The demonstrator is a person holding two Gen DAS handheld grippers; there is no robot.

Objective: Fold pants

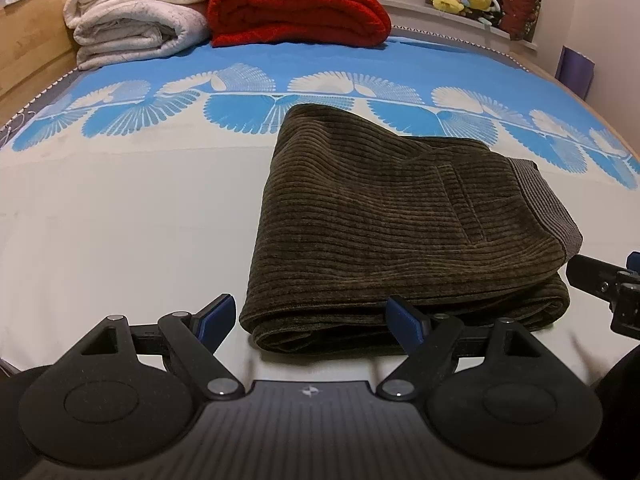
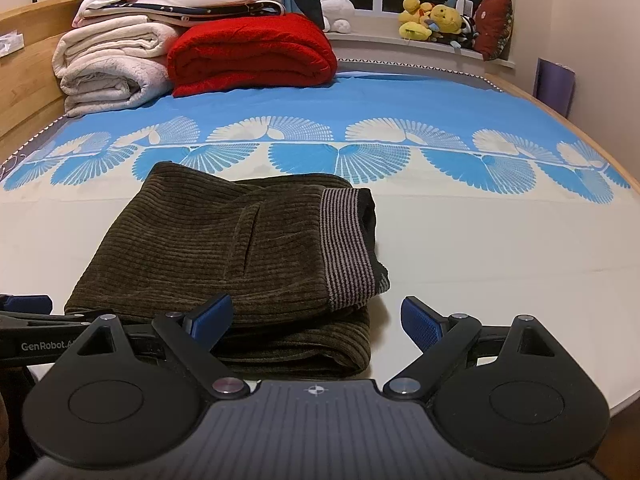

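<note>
Dark olive corduroy pants [image 1: 392,216] lie folded into a compact stack on the bed, striped waistband [image 2: 348,248] on top at the right. My left gripper [image 1: 316,320] is open and empty at the near left corner of the stack. My right gripper [image 2: 318,320] is open and empty at the near right corner, its left finger over the fold's edge. The pants also show in the right wrist view [image 2: 208,248]. The right gripper shows at the left wrist view's right edge [image 1: 612,284].
The bed sheet [image 2: 480,240] is cream near me and blue with a fan pattern further back. Folded white blankets [image 2: 108,64] and a red blanket [image 2: 252,52] are stacked at the far left. Plush toys [image 2: 432,20] sit on the windowsill. A wooden headboard [image 1: 28,40] runs along the left.
</note>
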